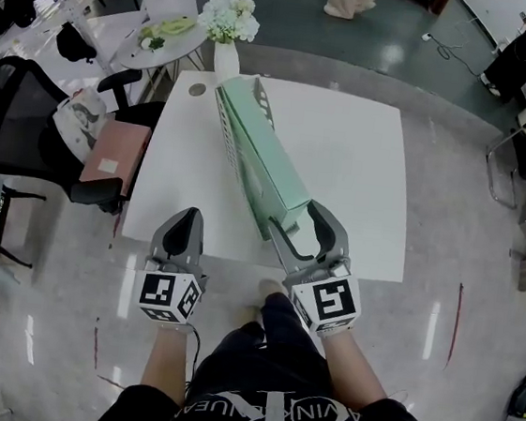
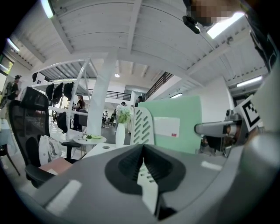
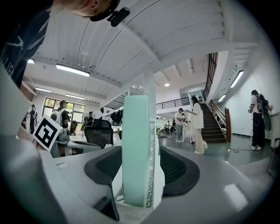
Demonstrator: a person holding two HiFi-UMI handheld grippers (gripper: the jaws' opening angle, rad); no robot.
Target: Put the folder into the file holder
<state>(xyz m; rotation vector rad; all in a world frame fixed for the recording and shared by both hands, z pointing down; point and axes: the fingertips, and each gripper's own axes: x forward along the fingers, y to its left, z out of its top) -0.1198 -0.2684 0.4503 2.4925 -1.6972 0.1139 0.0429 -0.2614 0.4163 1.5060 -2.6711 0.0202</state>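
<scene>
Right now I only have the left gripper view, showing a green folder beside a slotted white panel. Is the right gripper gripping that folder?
Observer: No. The right gripper view shows the right gripper with its jaws open, straddling the near edge of the green folder without clamping it.
Operator: Is the folder inside the file holder?
Observer: Yes. The head view shows it standing lengthwise inside the file holder on the white table.

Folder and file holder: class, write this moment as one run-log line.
folder: standing in file holder on table | right gripper: open, astride near end | left gripper: shut, empty
</scene>
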